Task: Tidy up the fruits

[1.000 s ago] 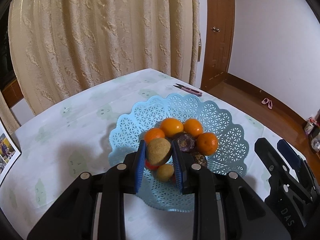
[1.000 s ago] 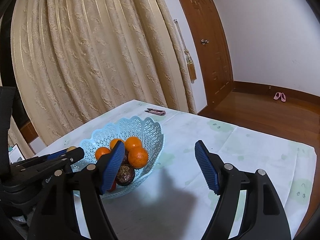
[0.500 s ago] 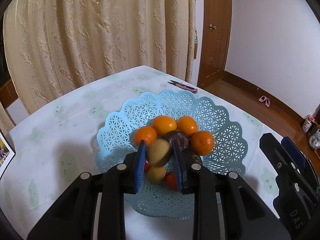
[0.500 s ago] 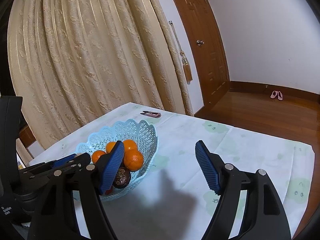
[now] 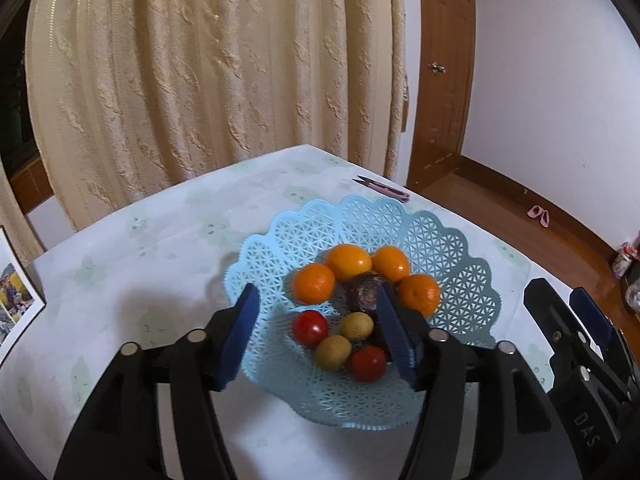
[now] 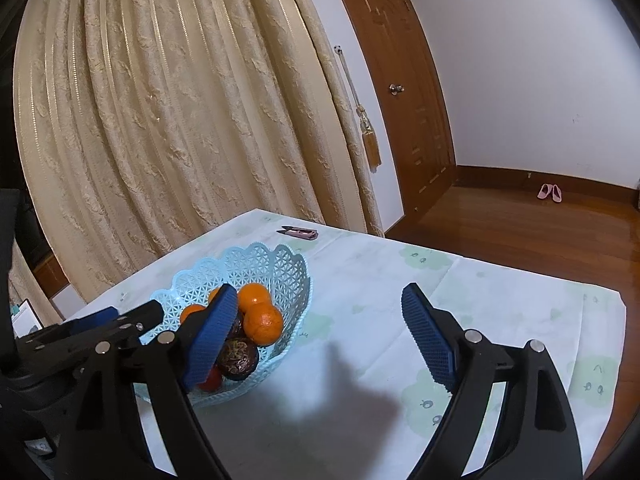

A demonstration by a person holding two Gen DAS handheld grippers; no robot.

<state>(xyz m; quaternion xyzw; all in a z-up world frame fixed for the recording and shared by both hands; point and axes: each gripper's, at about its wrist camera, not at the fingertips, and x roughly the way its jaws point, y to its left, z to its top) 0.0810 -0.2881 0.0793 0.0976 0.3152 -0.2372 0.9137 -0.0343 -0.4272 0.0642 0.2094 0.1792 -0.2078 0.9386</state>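
"Blue pads on my left claw [image 5: 316, 334] are opening wide, and nothing is held between them. They hang just over the near side of the blue basket [image 5: 460, 240]."

"Where is the fruit?"

"All of it is in the basket. Two small brown fruits [image 5: 356, 326] and two red ones [image 5: 310, 327] lie right under my left claw, between the pads but lower down. Four oranges [image 5: 348, 260] sit past the tips, in a curve. A dark purple fruit [image 5: 366, 294] is in the middle, close to the right-hand pad."

"And your other claw?"

"My right claw [image 6: 316, 336] is opening too — empty, with only the tablecloth [image 6: 380, 272] in front of it. The basket is off to its left, behind its left pad."

"What could go wrong?"

"The left claw's right-hand pad looks very near the purple fruit and one orange. If I pull back crooked, I think it may bump them, and round fruit rolls. The basket looks light as well — a knock on its rim could slide or tip it. My two claws are also close together, so they might hit each other."
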